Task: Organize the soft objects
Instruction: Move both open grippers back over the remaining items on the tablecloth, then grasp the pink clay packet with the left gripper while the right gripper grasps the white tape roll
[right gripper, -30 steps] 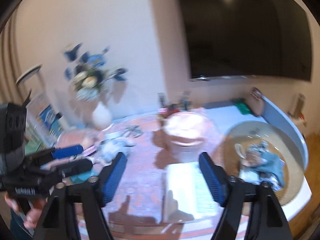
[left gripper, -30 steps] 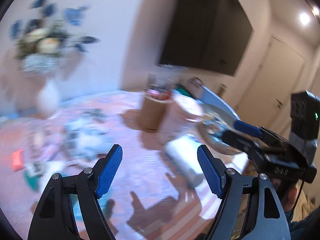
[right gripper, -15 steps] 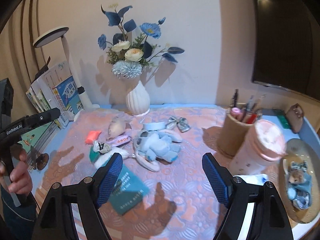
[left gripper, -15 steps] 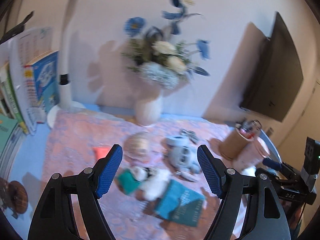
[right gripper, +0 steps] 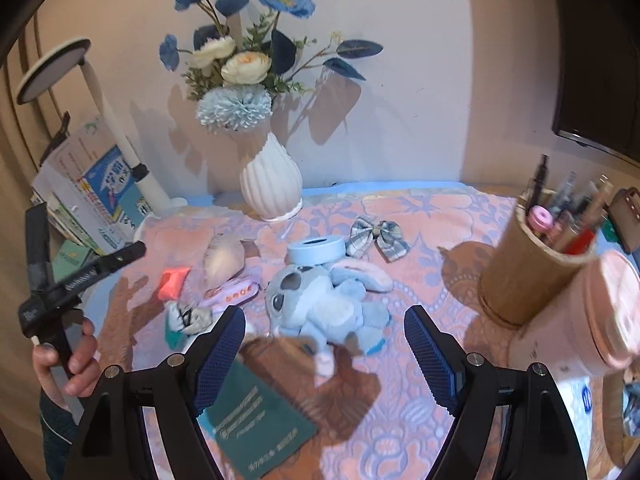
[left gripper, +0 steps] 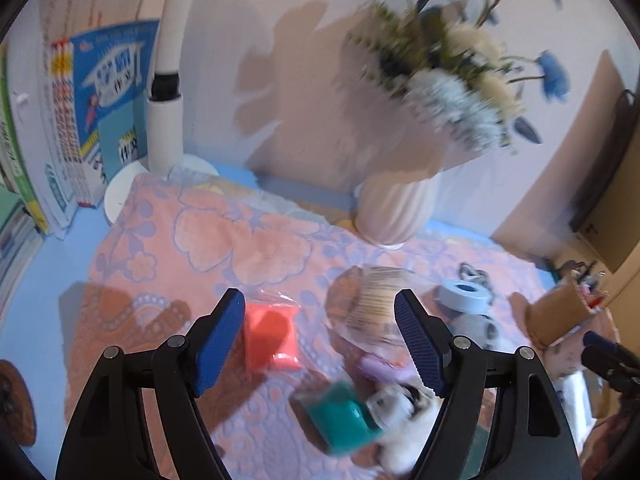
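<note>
Left hand-held gripper [left gripper: 320,334] released, jaws wide apart, nothing between the pads, hovering over the counter's [left gripper: 64,248] pink floral cloth [left gripper: 208,236]. Between its fingers in the left wrist view: orange-red soft packet [left gripper: 272,334] just beside the left pad, clear bagged item [left gripper: 368,300] near the right pad, lilac piece [left gripper: 380,368] below that, then a teal item [left gripper: 340,414] touching a white fluffy toy [left gripper: 400,420]; that view is motion-blurred, details unclear. Right hand-held gripper [right gripper: 325,354] also released, jaws spread, empty, above the cloth. Ahead of it a blue plush toy [right gripper: 324,300] lies on its side mid-cloth, between the two fingers in view. Blue tape roll [right gripper: 316,250] just behind the plush, touching or nearly so. Plaid bow [right gripper: 378,236] beside the roll, to the right. Green booklet [right gripper: 260,416] flat on the cloth near the left finger. Left of the plush: lilac piece, white fluffy toy, orange-red packet, bagged item clustered close together. White ribbed vase [right gripper: 272,184] with blue and cream flowers at the back by the wall. Desk lamp [right gripper: 100,120] and upright books [right gripper: 92,192] at back left. Cardboard pen holder [right gripper: 528,268] full of pens at right, pink lidded cup [right gripper: 592,316] just in front of it. The left gripper's handle, in a hand [right gripper: 68,364], shows at the left edge of the right wrist view.
</note>
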